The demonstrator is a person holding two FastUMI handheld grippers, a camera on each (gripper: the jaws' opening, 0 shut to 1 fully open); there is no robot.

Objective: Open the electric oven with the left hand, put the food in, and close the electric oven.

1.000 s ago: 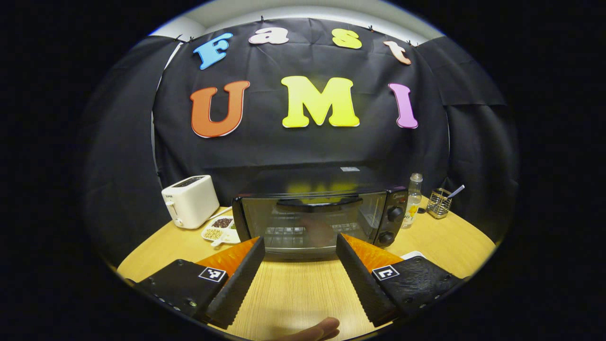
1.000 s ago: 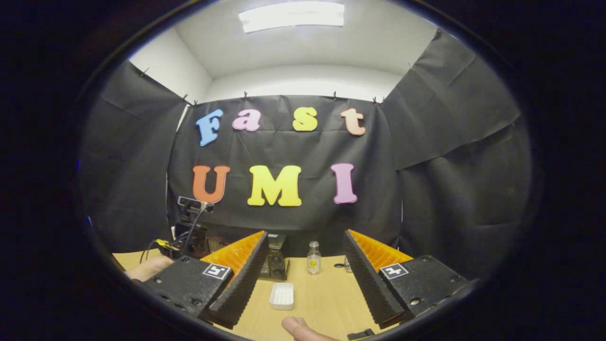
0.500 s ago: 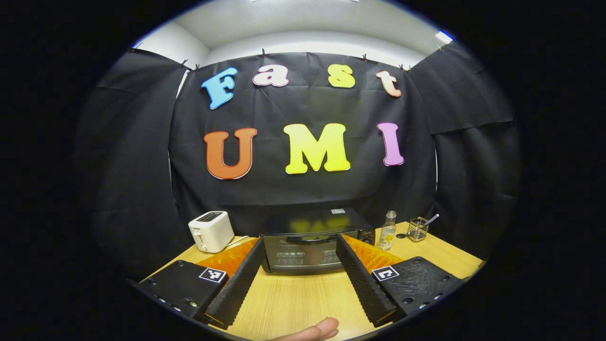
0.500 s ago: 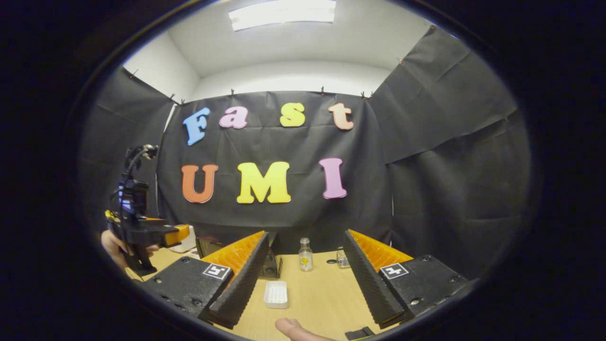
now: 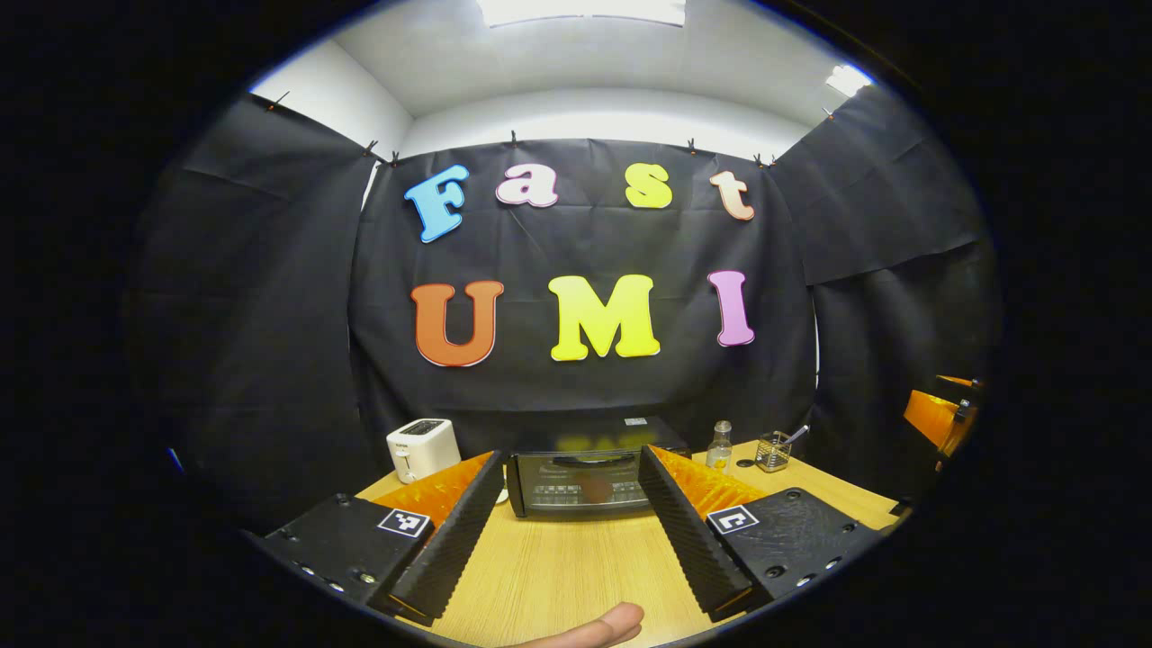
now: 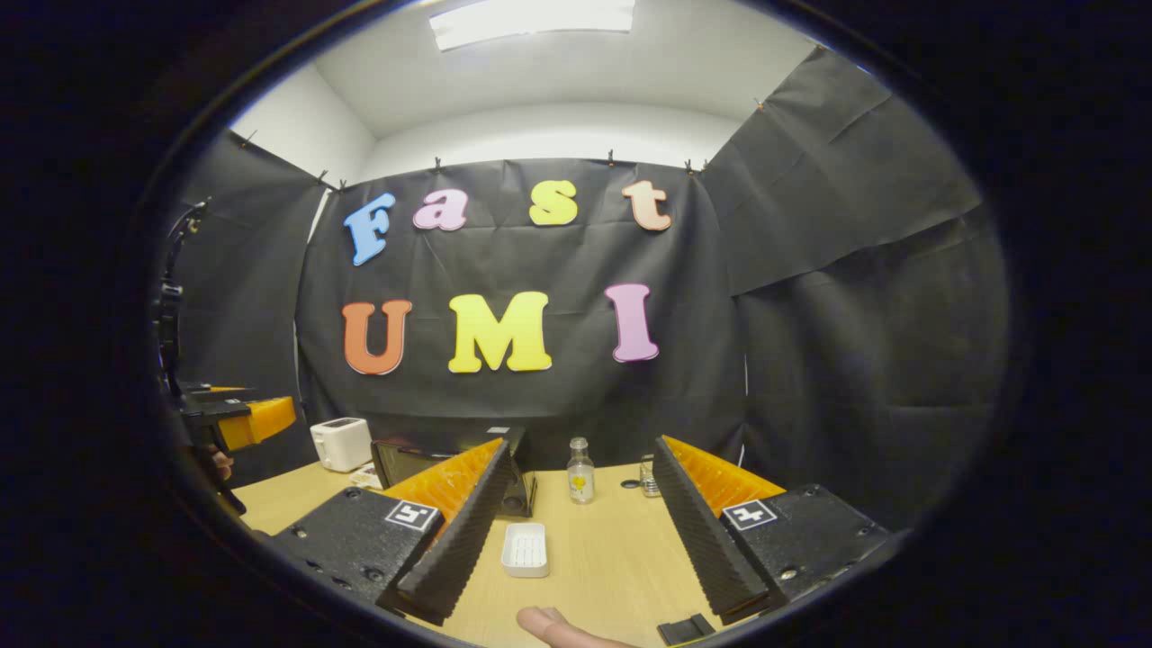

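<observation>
Fingers of the left gripper [image 5: 569,531] stand wide apart and hold nothing, and at the far side of the table [image 5: 558,576], between the toaster [image 5: 423,448] on the left and the bottle [image 5: 718,445] on the right, the electric oven [image 5: 585,475] stands with its door shut. I judge the oven heavy and stiff, so the hinged glass door is best taken by the dark handle [image 5: 590,460] along its top edge. On the right, the right gripper [image 6: 576,538] is also wide and empty, and the small white tray [image 6: 526,549] lies near it on the table.

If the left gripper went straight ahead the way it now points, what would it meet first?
Probably the closed glass door of the electric oven, which sits framed between the open left gripper's fingers. Only bare table lies before it, though depth is unclear.
</observation>
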